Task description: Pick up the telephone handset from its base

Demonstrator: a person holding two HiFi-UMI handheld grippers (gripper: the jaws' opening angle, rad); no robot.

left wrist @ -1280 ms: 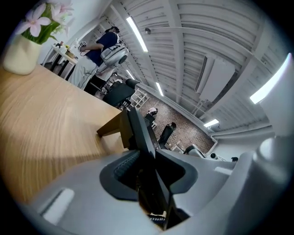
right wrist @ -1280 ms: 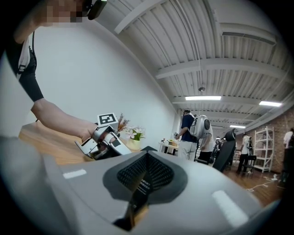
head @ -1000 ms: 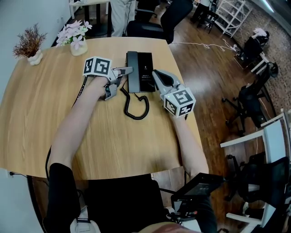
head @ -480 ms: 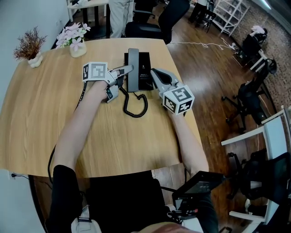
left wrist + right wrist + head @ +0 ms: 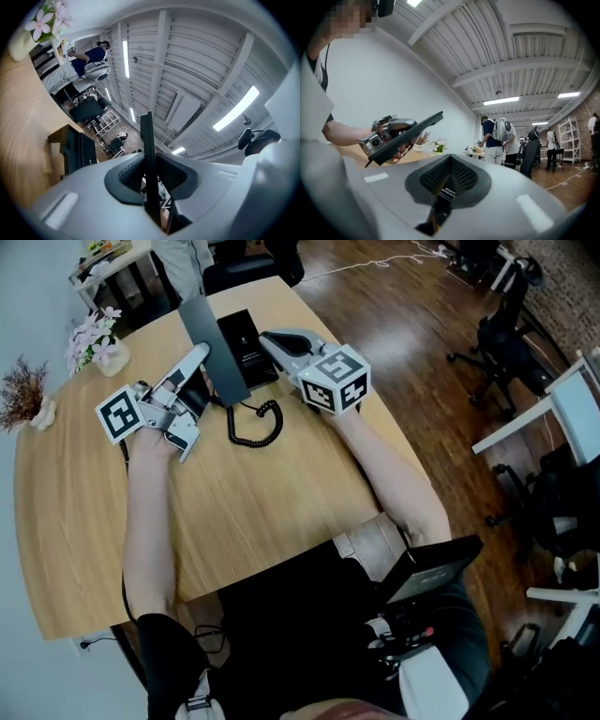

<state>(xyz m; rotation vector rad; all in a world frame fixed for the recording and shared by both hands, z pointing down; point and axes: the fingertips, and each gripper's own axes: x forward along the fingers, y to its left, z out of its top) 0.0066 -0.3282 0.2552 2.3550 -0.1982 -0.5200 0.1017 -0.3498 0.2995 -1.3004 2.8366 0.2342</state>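
The black telephone handset (image 5: 208,329) is lifted off its base (image 5: 246,345) and tilts up over the table. My left gripper (image 5: 199,357) is shut on it; in the left gripper view the handset (image 5: 147,136) stands as a thin dark slab between the pads. The coiled cord (image 5: 255,423) trails from it onto the wood. My right gripper (image 5: 272,337) lies at the base's right edge with its jaws together. The right gripper view shows the handset (image 5: 405,136) raised in the other gripper. Only a narrow slit shows at the right gripper (image 5: 443,197).
A vase of pink flowers (image 5: 94,338) and a dried plant (image 5: 19,395) stand at the wooden table's (image 5: 262,512) far left. Office chairs (image 5: 502,329) stand on the floor to the right. People (image 5: 497,136) stand far behind the table.
My left gripper has closed on the handset and lifted it off the base, up and to the left, tilting it. The right gripper stayed by the base.
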